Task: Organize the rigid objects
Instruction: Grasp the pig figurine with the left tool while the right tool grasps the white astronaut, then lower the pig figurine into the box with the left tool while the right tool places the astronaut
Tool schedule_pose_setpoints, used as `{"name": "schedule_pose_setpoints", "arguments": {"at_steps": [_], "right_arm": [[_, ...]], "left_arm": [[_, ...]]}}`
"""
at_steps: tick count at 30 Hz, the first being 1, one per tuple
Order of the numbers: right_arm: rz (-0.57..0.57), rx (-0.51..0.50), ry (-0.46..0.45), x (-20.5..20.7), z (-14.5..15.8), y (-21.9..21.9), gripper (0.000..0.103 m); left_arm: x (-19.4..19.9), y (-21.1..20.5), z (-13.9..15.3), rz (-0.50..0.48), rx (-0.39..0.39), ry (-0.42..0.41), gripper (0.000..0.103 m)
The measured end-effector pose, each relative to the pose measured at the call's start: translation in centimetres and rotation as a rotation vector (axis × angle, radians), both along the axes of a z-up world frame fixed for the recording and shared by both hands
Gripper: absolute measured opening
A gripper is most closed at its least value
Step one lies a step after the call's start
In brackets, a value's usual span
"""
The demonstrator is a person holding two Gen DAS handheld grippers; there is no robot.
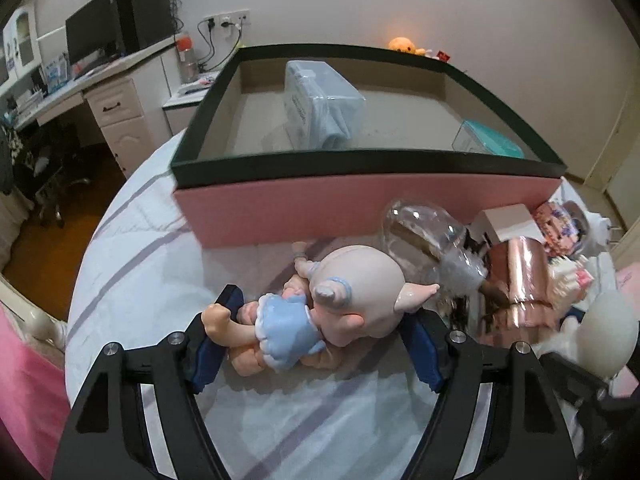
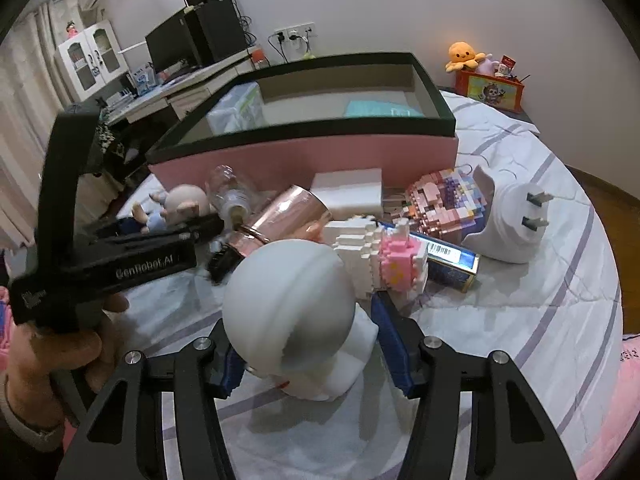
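A doll (image 1: 320, 316) with a big pale head and blue dress lies on the white striped sheet, between the fingers of my left gripper (image 1: 320, 340); the jaws stand around it, and contact is unclear. It also shows in the right wrist view (image 2: 176, 208). A white round-headed figure (image 2: 296, 312) sits between the fingers of my right gripper (image 2: 308, 348), which is closed on its base. The pink box with dark rim (image 1: 360, 196) stands just beyond, also in the right wrist view (image 2: 304, 152).
The box holds a wrapped pale-blue pack (image 1: 320, 104) and a teal pack (image 1: 492, 140). Beside the doll lie a clear bottle (image 1: 424, 236), a rose-gold cup (image 1: 520, 284), a white box (image 2: 348, 192), block figures (image 2: 444, 200), a white ghost plug (image 2: 504, 220) and a blue tin (image 2: 452, 264).
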State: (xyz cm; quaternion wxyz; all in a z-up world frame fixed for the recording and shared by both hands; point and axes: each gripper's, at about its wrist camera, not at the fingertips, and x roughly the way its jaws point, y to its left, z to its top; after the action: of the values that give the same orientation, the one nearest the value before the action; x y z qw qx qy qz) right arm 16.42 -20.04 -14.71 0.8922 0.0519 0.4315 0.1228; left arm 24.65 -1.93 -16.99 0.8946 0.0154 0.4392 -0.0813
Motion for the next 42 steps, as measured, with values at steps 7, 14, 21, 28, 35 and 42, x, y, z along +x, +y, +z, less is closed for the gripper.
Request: {"name": "schedule_pose_setpoints", "arguments": {"at_steps": [7, 14, 21, 28, 35, 42], "right_arm": [[0.018, 0.019, -0.039, -0.9, 2.1, 0.2, 0.058], [0.036, 0.036, -0.092, 0.0, 4.9, 0.2, 0.058], [0.044, -0.004, -0.187, 4.7, 8.7, -0.6, 0.058], [0.035, -0.036, -0.192, 12.5, 9.7, -0.7, 0.058], [0.0, -0.077, -0.098, 18.8, 6.6, -1.3, 0.058], [-0.013, -0.125, -0.027, 21.1, 4.1, -2.0, 0.059]], "left_arm": [[-2.9, 0.9, 1.4, 0.011, -0.034, -0.021, 0.077], [-4.1, 1.4, 4.8, 0.0, -0.055, -0.093, 0.077], [-1.0, 1.0, 9.3, -0.016, -0.071, -0.195, 0.077], [5.8, -1.0, 11.4, -0.048, -0.092, -0.225, 0.077], [12.4, -3.8, 8.8, -0.073, -0.09, -0.143, 0.077], [15.4, -4.8, 6.4, -0.07, -0.055, -0.078, 0.08]]}}
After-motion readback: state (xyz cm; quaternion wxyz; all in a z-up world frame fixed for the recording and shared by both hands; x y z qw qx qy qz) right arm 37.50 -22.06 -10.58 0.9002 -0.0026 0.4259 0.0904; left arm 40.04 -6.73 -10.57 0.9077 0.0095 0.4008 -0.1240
